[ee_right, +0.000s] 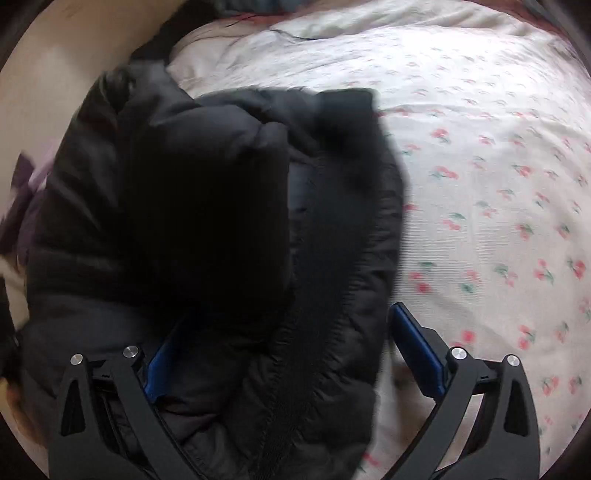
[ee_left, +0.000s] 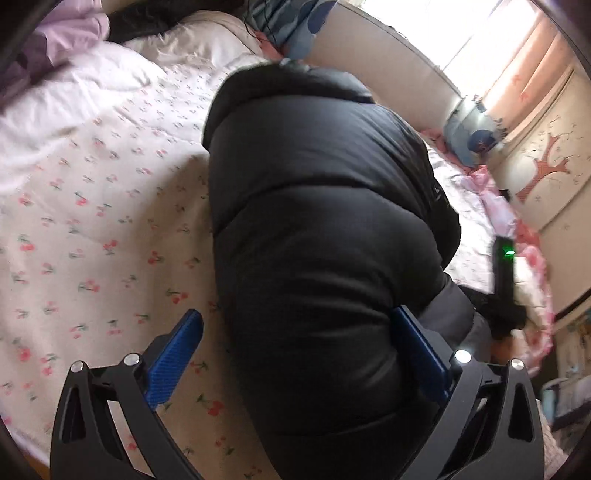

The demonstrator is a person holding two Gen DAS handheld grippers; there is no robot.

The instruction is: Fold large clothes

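A black puffer jacket lies bunched on a bed with a cherry-print sheet. My left gripper is wide open, its blue pads on either side of the jacket's near end, not pinching it. In the right wrist view the jacket fills the left and middle, its zipper line running toward me. My right gripper is wide open around the jacket's zipper edge; its left pad is partly buried in the fabric and its right pad is over the sheet.
White and lilac bedding is piled at the far left of the bed. A padded headboard, a blue patterned pillow and pink ruffled fabric lie beyond the jacket. Open sheet lies to the right.
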